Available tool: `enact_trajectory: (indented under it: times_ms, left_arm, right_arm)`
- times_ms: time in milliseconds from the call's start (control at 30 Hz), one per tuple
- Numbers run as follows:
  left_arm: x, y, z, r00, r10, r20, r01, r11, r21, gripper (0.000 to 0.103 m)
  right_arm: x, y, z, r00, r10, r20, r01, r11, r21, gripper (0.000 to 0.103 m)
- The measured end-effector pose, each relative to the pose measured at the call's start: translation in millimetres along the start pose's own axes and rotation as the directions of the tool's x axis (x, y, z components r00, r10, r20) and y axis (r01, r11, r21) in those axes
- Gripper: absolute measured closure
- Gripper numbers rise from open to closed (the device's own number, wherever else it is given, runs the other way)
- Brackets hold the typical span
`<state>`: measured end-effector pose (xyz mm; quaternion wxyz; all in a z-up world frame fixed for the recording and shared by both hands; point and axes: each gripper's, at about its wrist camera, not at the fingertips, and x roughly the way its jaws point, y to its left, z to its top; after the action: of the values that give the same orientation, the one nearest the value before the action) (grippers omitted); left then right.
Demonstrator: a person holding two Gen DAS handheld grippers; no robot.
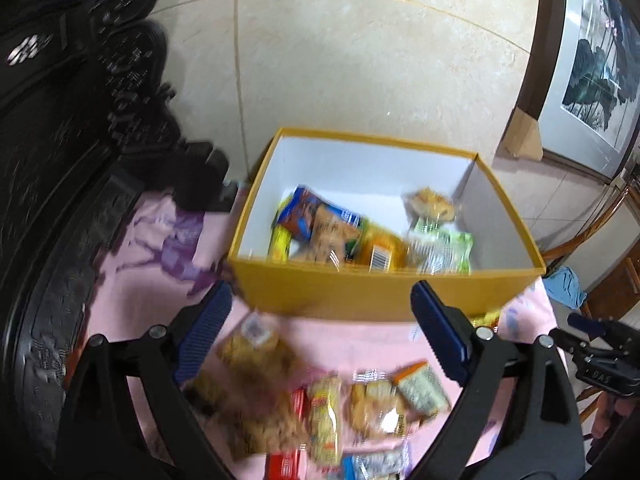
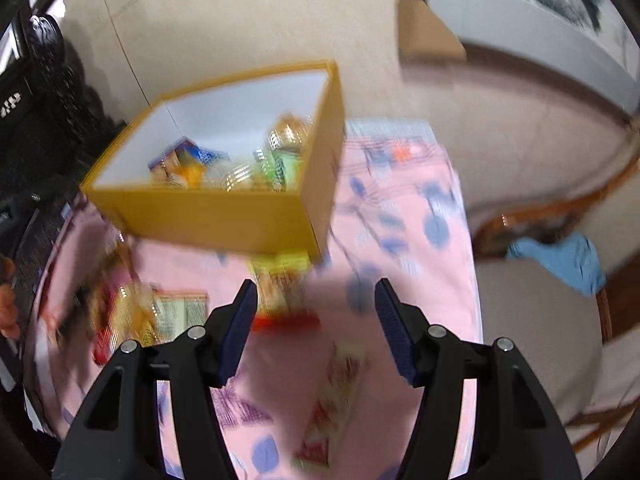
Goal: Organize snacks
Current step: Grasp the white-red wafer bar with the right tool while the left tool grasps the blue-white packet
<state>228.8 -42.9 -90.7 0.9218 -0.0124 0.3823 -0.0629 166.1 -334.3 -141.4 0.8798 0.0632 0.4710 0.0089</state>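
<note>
A yellow box [image 1: 360, 294] with a white inside stands on the pink cloth and holds several snack packs [image 1: 372, 236]. My left gripper [image 1: 322, 320] is open and empty, just short of the box's near wall, above loose snack packs [image 1: 340, 404] on the cloth. The right gripper shows at the right edge of this view [image 1: 588, 328]. In the right wrist view the box [image 2: 224, 216] is ahead and to the left. My right gripper [image 2: 314, 312] is open and empty above a yellow and red pack [image 2: 282, 292]. More packs [image 2: 152, 316] lie to its left.
A dark carved wooden piece [image 1: 60, 160] stands along the left. A framed picture [image 1: 592, 68] leans on the tiled wall at the right. A wooden chair with blue cloth [image 2: 560, 258] stands right of the table. The pink flowered cloth [image 2: 404, 208] ends at the right edge.
</note>
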Motion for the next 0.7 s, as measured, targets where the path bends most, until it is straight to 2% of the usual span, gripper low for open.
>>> enact_trajectory:
  times_ms: [167,267,367,567,600,633,667,700]
  left_arm:
    - [-8,1,-45,0.998,-0.019,-0.055,0.02,0.999,0.026,0.01]
    - [-15,1,-69,0.996,-0.027,-0.085,0.03,0.999,0.036,0.01]
    - [-19,2,-91,0.992,-0.033,-0.124,0.038,0.998,0.044,0.01]
    - [-26,2,-116,0.986,-0.039,-0.163,0.047,0.998,0.048,0.01]
    - [-27,2,-119,0.985,-0.04,-0.167,0.049,0.998,0.049,0.01]
    - [-28,1,-122,0.984,-0.043,-0.171,0.052,0.997,0.05,0.01]
    - [-28,0,-125,0.983,-0.047,-0.177,0.057,0.997,0.054,0.01]
    - [-28,-2,-128,0.982,-0.048,-0.181,0.06,0.996,0.061,0.01]
  right_arm:
    - [14,-3,-54,0.995,-0.032,-0.094,0.036,0.999,0.04,0.042]
    - [21,-3,-72,0.99,-0.044,-0.13,0.051,0.997,0.057,0.047]
    - [28,-4,-84,0.987,-0.052,-0.15,0.062,0.996,0.064,0.055]
    - [34,2,-95,0.984,-0.086,-0.156,0.089,0.996,0.015,0.056]
    - [34,2,-95,0.984,-0.093,-0.155,0.096,0.995,0.01,0.058]
    - [34,2,-96,0.983,-0.103,-0.152,0.105,0.994,0.004,0.069]
    - [33,4,-98,0.982,-0.123,-0.144,0.122,0.992,-0.017,0.074]
    - [33,6,-99,0.981,-0.137,-0.136,0.133,0.99,-0.039,0.075]
